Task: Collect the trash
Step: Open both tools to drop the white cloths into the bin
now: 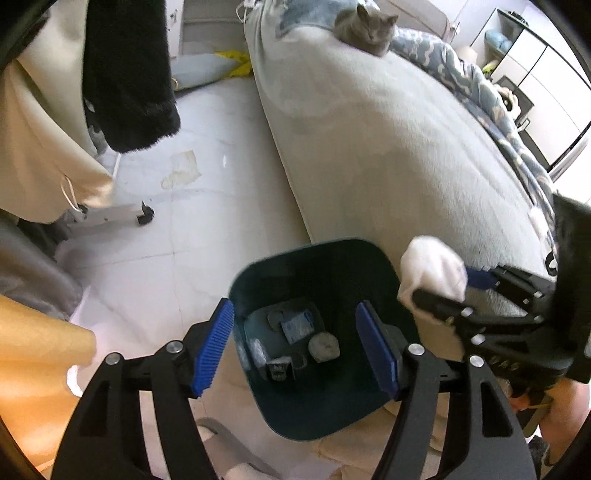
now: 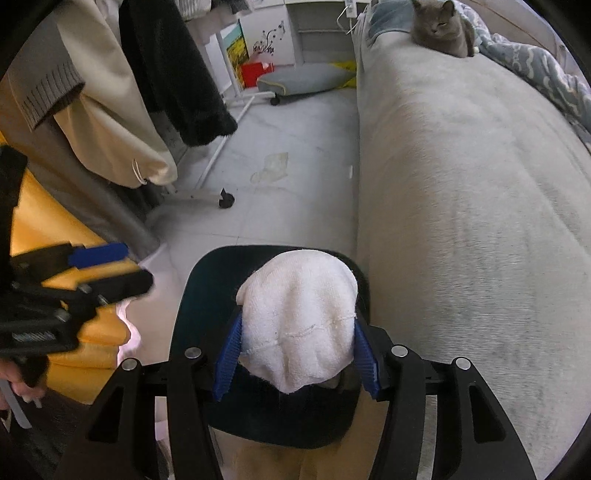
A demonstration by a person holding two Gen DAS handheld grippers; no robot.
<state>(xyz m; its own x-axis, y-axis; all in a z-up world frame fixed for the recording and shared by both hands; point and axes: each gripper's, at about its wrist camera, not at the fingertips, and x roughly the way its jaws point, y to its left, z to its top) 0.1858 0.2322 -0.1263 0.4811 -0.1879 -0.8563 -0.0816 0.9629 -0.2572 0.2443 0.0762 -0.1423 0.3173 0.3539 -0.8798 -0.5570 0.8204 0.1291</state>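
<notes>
The right gripper [image 2: 297, 354] is clamping a white sock [image 2: 299, 325] between its blue pads [image 2: 229, 360], holding it directly above the open mouth of the dark teal trash bin [image 2: 192, 306]; in the left wrist view the same sock [image 1: 432, 275] is showing at the bin's right rim [image 1: 306, 247], pinched at the tip of the right gripper [image 1: 458, 284]. The left gripper [image 1: 295, 345] is hovering over the bin with its jaws spread wide apart, one pad on each side of the opening and gripping nothing. Several pieces of trash are lying at the bottom of the bin, among them a grey crumpled wad [image 1: 324, 347] and a blue-and-white wrapper [image 1: 297, 325]. The bin is standing on the pale tiled floor [image 1: 207, 206] just beside a grey-covered bed [image 2: 461, 184]. A grey cat [image 2: 441, 27] is sitting at the far end of the bed, next to a blue patterned blanket [image 2: 535, 70]. Coats, one black [image 2: 173, 74] and one cream [image 2: 107, 92], are hanging at the left on a wheeled rack [image 2: 207, 197].
</notes>
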